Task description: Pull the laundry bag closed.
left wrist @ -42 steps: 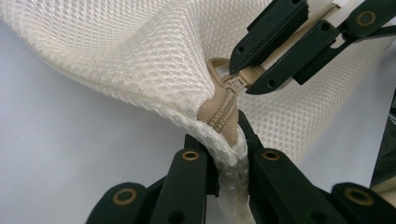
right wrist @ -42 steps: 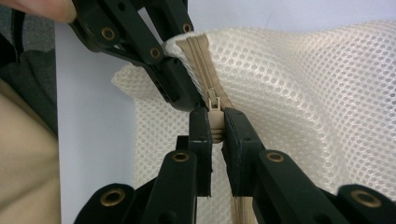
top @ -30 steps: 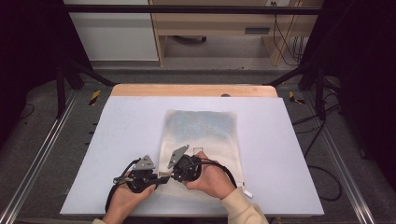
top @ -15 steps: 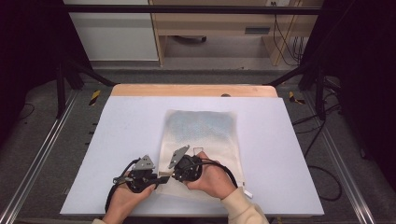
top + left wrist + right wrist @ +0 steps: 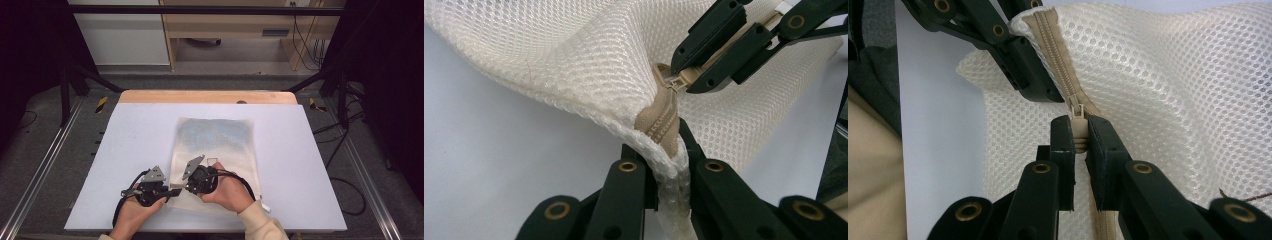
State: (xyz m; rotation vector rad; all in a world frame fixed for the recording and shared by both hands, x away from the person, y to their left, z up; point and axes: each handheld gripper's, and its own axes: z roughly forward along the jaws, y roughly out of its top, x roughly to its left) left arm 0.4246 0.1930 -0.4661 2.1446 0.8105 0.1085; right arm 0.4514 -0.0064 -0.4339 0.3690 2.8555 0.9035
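- A cream mesh zip bag lies flat on the white counter, towards the near edge and a little right of the middle; something bluish shows dimly through its far half.
- The left tongs are clamped narrowly on the bag's near corner, pinching the mesh hem and the end of the beige zipper between the two black jaws.
- The right tongs are closed on the beige zipper pull, just beside the left tongs.
- In the left gripper view, the mesh is lifted into a ridge between the two tongs.
- From the high view, both hands rest at the bag's near edge: the left hand off the bag's corner, the right hand over the bag.
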